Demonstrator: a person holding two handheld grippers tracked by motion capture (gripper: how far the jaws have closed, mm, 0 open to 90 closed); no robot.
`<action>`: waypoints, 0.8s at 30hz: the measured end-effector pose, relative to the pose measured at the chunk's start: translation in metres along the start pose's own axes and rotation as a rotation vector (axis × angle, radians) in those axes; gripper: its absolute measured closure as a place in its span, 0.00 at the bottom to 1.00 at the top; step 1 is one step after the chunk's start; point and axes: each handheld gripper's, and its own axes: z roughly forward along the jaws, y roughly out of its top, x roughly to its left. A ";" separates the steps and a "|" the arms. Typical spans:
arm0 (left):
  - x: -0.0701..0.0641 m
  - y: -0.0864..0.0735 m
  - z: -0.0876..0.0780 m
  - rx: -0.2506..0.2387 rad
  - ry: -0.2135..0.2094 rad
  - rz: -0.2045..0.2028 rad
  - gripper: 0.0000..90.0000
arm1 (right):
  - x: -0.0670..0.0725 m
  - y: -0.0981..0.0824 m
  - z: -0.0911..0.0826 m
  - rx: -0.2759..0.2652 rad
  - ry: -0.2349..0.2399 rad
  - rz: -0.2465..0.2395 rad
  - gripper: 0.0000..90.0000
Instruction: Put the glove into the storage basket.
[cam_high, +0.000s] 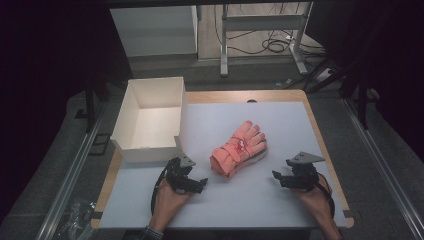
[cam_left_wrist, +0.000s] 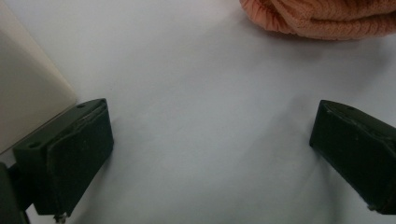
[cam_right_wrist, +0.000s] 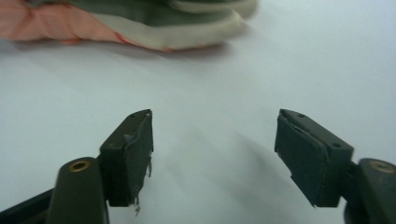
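A pair of salmon-pink gloves (cam_high: 238, 148) lies stacked in the middle of the white table mat (cam_high: 280, 125), with grey and cream palms underneath (cam_right_wrist: 187, 23). My left gripper (cam_high: 201, 182) rests on the mat just left of the gloves' cuffs (cam_left_wrist: 322, 18), jaws wide open with nothing between them. My right gripper (cam_high: 276, 177) sits to the right of the gloves, apart from them, jaws open and empty (cam_right_wrist: 214, 149). A hand holds each gripper from below.
An open white cardboard box (cam_high: 150, 117) stands at the mat's back left, its corner (cam_left_wrist: 28, 93) close to my left gripper. The wooden table edge (cam_high: 327, 150) runs along the right. Table legs and cables lie on the floor beyond.
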 end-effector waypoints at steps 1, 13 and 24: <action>0.000 0.000 0.000 0.002 0.000 0.000 0.00 | -0.002 -0.002 -0.001 0.004 -0.008 0.005 0.30; 0.003 0.003 -0.003 0.026 -0.018 0.022 0.03 | -0.015 -0.013 0.002 0.037 -0.038 0.041 0.21; 0.000 0.029 -0.016 0.044 -0.124 0.031 0.02 | -0.015 -0.013 0.002 0.033 -0.038 0.042 0.21</action>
